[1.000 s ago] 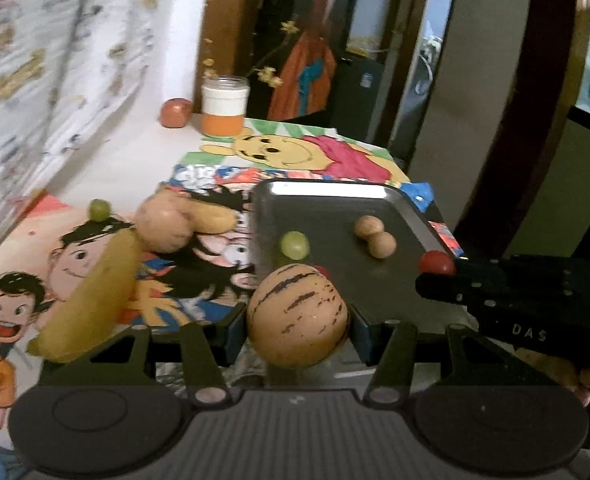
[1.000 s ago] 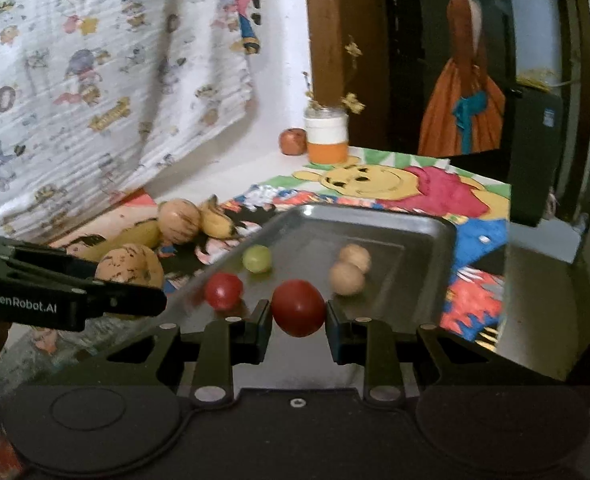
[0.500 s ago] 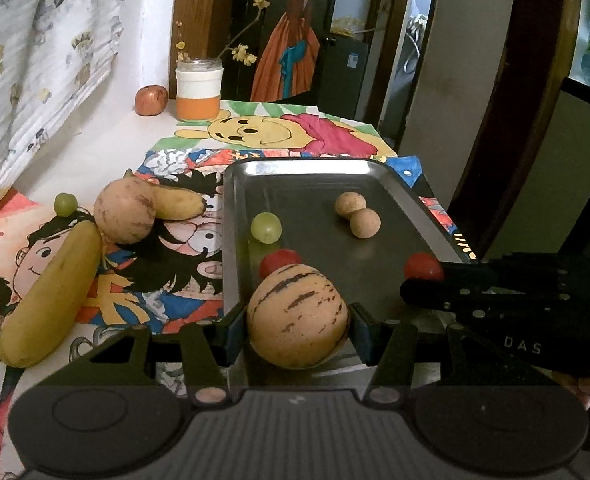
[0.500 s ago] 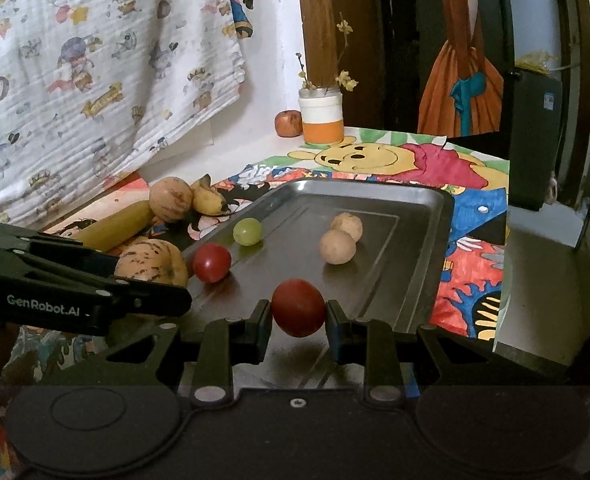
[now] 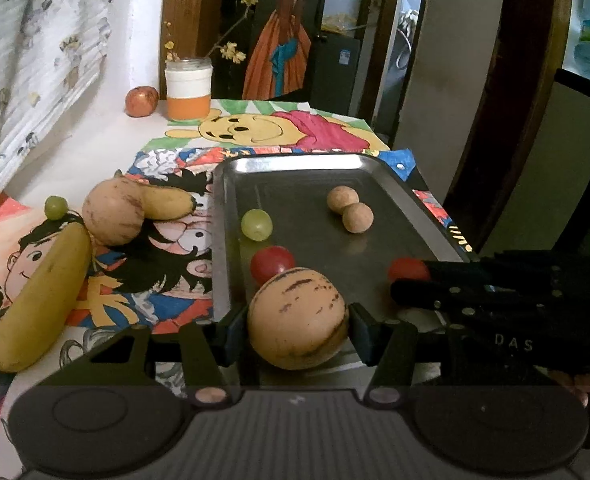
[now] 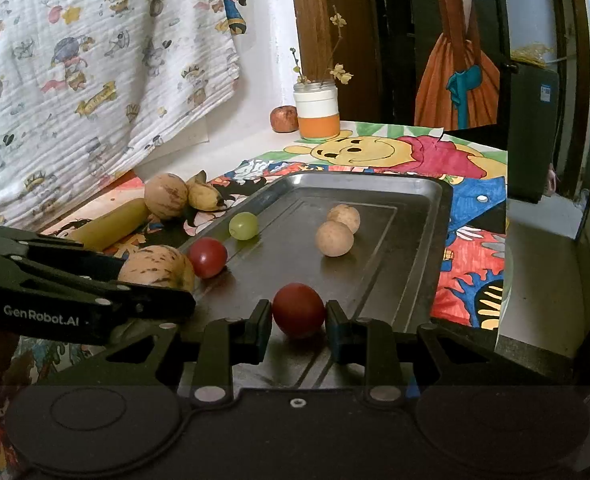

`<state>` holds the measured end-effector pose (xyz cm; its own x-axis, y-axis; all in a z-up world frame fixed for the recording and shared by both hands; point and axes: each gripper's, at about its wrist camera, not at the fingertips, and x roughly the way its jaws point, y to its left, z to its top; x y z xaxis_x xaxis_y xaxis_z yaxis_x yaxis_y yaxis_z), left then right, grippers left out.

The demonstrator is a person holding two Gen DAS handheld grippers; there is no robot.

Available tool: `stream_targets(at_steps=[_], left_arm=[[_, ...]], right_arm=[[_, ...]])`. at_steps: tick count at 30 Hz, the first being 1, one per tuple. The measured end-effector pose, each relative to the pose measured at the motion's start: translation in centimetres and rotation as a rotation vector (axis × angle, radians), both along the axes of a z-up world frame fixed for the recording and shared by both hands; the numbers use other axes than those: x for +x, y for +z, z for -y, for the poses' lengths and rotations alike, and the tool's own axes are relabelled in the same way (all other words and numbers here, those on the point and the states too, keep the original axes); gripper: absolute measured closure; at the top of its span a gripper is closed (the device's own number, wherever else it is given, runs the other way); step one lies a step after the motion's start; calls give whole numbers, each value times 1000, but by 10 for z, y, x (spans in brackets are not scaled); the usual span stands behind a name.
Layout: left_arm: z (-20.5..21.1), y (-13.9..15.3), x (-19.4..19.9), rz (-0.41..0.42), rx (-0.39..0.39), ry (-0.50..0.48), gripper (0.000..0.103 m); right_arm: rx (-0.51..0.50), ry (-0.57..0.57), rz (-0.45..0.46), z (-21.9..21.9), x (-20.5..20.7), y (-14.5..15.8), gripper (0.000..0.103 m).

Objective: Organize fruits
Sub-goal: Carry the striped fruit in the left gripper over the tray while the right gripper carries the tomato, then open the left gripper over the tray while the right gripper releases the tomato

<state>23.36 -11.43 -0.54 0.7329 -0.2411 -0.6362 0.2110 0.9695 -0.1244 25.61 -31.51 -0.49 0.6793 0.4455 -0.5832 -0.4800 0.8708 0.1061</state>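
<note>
Table (image 5: 75, 152), white top, covered largely by cartoon-print mats (image 5: 167, 264). Resting on it: metal tray (image 5: 375, 164); long banana (image 5: 43, 300); short banana (image 5: 171, 202); striped tan melon (image 5: 113, 212) touching both bananas; green grape (image 5: 56, 207); white-and-orange jar (image 5: 188, 90) beside a red apple (image 5: 141, 101), far end.

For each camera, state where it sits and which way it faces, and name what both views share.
Left wrist: rides the left gripper, looking forward over the metal tray; its fingers clamp a striped melon, and the right gripper enters from the right.
Right wrist: rides the right gripper, facing along the tray toward the wall; its fingers flank a red tomato, and the left gripper enters from the left.
Shared: tray, green grape, second tomato, two tan round fruits, jar.
</note>
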Motion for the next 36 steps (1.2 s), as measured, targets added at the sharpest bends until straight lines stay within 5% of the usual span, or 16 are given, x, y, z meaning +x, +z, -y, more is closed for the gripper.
stream_targets(at_steps=[8,14,31,36], left_arm=[[-1,-1,1,-3,-10,4,44],[-6,7,-4,25,-26,21,34],[-38,40,-61,115,-96,152,1],[-46,44,-78,127,-85,170,0]], right_arm=[[9,-15,1,3,-2,1,71],[19,-36,7,6,-8,4,67],[32,-103,92,4,-62,44,11],[45,-105,107,-1,-81,55,1]])
